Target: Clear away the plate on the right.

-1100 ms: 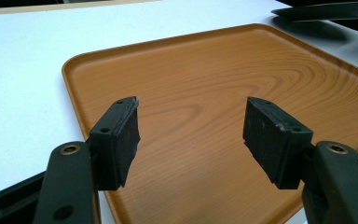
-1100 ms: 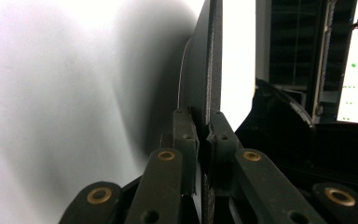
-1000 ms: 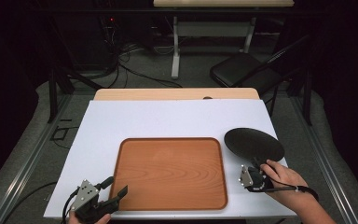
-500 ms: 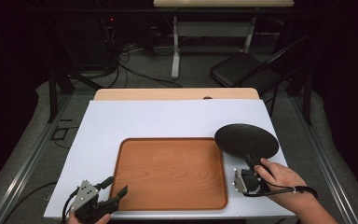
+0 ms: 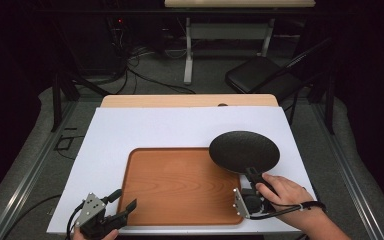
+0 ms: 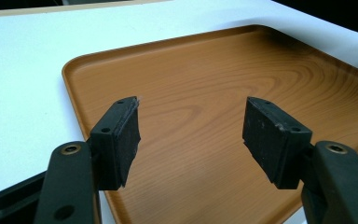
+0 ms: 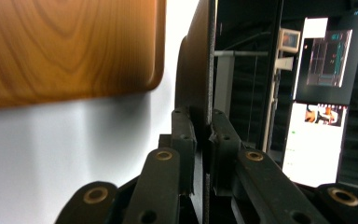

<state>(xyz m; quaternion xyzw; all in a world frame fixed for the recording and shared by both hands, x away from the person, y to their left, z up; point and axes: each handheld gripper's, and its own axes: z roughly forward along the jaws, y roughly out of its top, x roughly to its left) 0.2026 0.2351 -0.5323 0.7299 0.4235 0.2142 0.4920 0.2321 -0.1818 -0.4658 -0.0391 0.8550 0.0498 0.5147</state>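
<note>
A round black plate (image 5: 244,150) hangs over the far right corner of the wooden tray (image 5: 180,185), held by its near rim in my right gripper (image 5: 255,176). In the right gripper view the plate (image 7: 199,74) appears edge-on, clamped between the two jaws of the right gripper (image 7: 205,135), with the tray (image 7: 70,46) at upper left. My left gripper (image 5: 122,202) rests open at the tray's near left corner. In the left gripper view the left gripper (image 6: 191,126) stands wide apart over the tray (image 6: 205,93), nothing between its jaws.
The tray lies on a white sheet (image 5: 155,130) covering the table. A wooden table edge (image 5: 190,100) shows at the back. Beyond stand a black chair (image 5: 260,75), cables and a table frame on the floor. A lit screen (image 7: 321,98) appears in the right gripper view.
My right gripper has carried the black plate leftward and up, from beside the tray to over its far right corner. The left gripper has stayed in place.
</note>
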